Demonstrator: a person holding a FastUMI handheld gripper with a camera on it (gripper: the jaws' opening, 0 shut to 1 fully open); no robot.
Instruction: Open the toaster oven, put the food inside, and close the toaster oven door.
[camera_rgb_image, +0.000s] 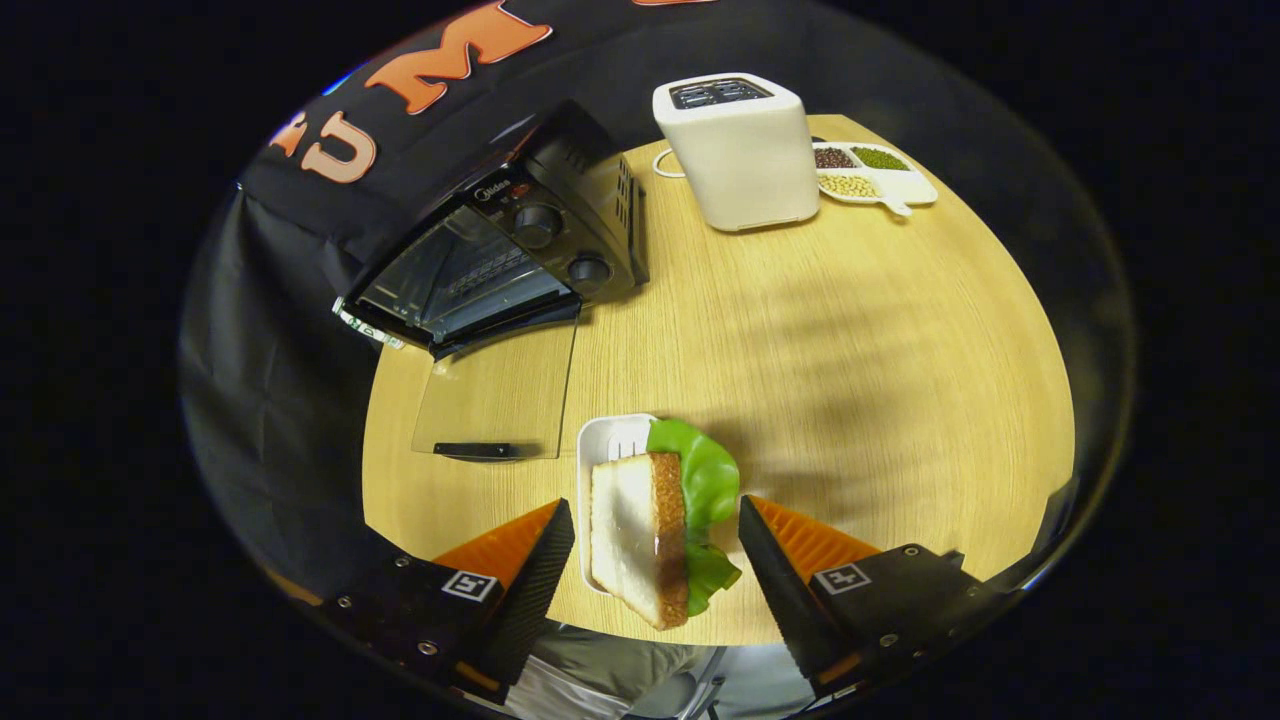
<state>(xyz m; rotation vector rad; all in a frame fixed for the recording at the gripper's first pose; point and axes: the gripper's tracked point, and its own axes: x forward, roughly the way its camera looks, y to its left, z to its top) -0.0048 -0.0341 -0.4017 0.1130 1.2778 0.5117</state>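
The gripper (655, 560) hangs wide open around a white-bread-and-lettuce sandwich (655, 535) on a white rectangular plate (610, 440), touching neither; the black toaster oven (520, 250) stands open far left.

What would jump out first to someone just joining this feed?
The sandwich, bread with green lettuce, stands on edge on a small white tray between the fingers of the open claw, neither finger clearly touching it. Beyond them to the left, the black toaster oven has its glass door dropped flat on the wooden table. A white toaster stands farther back.
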